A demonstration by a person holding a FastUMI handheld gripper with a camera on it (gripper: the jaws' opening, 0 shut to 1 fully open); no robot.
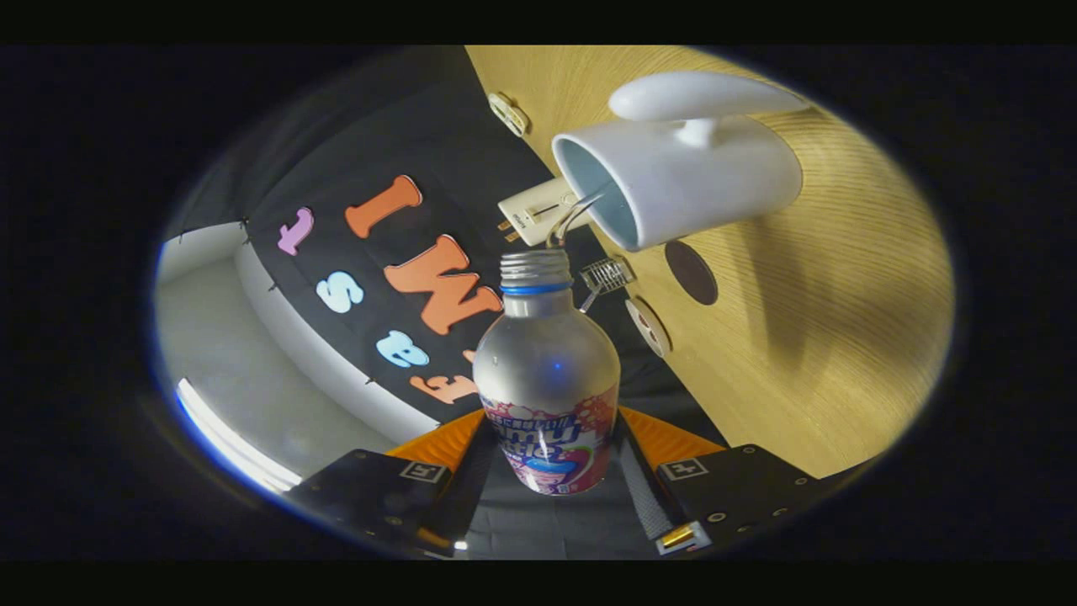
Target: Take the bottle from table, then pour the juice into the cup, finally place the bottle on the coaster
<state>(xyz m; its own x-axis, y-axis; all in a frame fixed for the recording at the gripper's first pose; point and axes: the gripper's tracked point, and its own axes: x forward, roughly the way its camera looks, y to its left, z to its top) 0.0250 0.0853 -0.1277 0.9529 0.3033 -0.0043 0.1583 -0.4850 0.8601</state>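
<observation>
My gripper (551,442) is shut on a frosted bottle (545,370) with a colourful label and a blue neck ring, one finger (442,446) on each side of its lower body. The view is rolled sideways, so the bottle is tipped. Its uncapped mouth (535,263) points at the opening of a white cup (690,181) with a handle, which stands on the wooden table (824,337). A thin clear stream (572,215) runs from the mouth into the cup. A dark round coaster (691,272) lies on the table just beside the cup.
A white power strip (530,215) lies beyond the bottle's mouth at the table's edge. Near the coaster are a small wire basket (607,273) and a round white disc (648,326). Another small white fitting (509,114) sits further along the edge.
</observation>
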